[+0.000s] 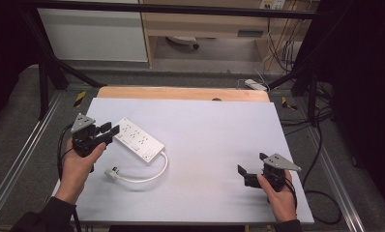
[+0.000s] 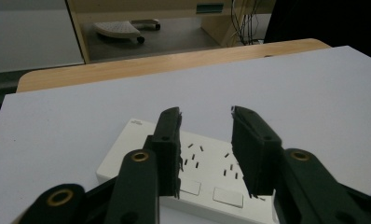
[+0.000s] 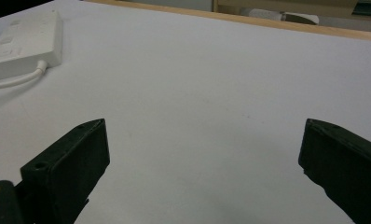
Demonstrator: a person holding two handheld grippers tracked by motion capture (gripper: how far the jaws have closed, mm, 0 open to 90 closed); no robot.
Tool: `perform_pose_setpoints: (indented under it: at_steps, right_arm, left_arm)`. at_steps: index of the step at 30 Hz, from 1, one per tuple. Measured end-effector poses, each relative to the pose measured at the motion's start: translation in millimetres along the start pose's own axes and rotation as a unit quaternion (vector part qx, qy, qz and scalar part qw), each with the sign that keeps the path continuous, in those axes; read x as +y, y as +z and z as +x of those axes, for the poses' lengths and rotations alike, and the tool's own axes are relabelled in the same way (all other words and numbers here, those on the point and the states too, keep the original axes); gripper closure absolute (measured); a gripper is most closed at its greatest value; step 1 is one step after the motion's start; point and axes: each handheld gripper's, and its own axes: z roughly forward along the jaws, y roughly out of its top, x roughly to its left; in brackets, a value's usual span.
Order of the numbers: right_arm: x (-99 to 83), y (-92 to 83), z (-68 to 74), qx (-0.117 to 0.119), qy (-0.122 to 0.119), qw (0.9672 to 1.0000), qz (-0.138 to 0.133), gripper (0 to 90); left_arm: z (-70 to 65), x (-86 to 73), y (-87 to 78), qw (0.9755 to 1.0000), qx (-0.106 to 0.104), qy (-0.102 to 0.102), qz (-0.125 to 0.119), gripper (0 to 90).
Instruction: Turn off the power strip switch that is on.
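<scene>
The desk (image 1: 219, 130) has a smooth matt pale top with a bare wood strip at the back, the power strip (image 1: 138, 140) looks like smooth white plastic, jaws are matt black plastic.

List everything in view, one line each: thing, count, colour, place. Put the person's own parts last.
power strip: 1, white, left part of the board, lying at a slant, under the left gripper's jaws.
cord: 1, white, curls from the strip's near end toward the front.
plug: 1, white, at the cord's free end, in front of the strip.
board: 1, pale grey, covers the tabletop.
table: 1, light wood, bare strip shows behind the board.
left gripper: 1, black, jaws apart over the strip's far end.
right gripper: 1, black, jaws wide apart, front right of the board.
hands: 2, one on each gripper.
</scene>
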Motion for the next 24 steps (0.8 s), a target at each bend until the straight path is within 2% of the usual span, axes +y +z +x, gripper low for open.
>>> perform_pose_setpoints:
  at_steps: [11,15,24]
  right_arm:
    - [0.2,-0.5,-0.5,-0.002,0.001,1.0000,-0.001,2.2]
    - [0.1,-0.2,-0.3,0.000,-0.001,1.0000,0.000,2.2]
    - [0.0,0.1,-0.5,0.001,0.000,1.0000,0.001,2.2]
  left_arm:
    - [10.2,-3.2,7.6,0.9998,-0.005,-0.012,0.017,83.0]
    - [11.8,-4.7,11.2,0.9996,-0.011,-0.009,0.026,88.2]
    - [12.0,-7.6,21.6,0.9988,-0.016,-0.008,0.045,90.0]
